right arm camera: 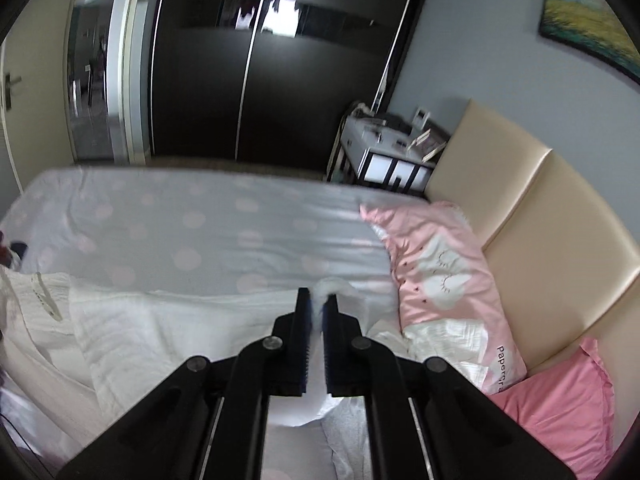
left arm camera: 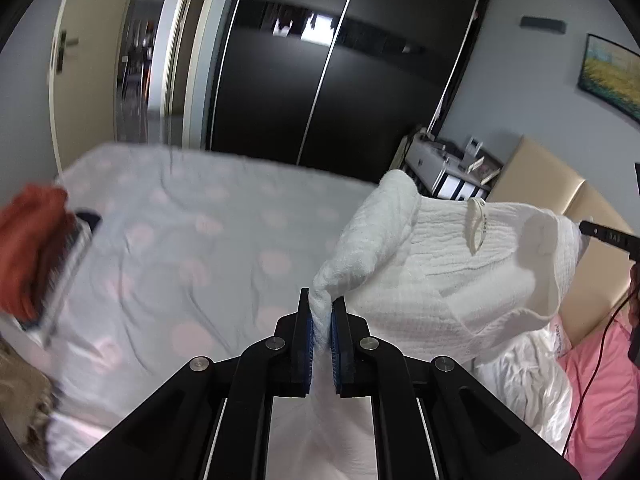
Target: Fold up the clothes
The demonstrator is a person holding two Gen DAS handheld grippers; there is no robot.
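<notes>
2 pairs of fingers (left arm camera: 321, 304) (right arm camera: 316, 295), each clenched on white garment (left arm camera: 448, 264), above bed (left arm camera: 192, 240).

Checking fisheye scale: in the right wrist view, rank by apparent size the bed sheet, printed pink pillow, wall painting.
1. bed sheet, largest by far.
2. printed pink pillow.
3. wall painting, smallest, though cut off by the frame edge and farther from the camera, so its true size is unsure.

The pink pillowcase (right arm camera: 444, 276) by the headboard, at four o'clock in the right wrist view, carries dark lettering along its lower hem that reads "papergra" before the fold cuts it off. Nothing else in either view is sharp enough to read.
</notes>
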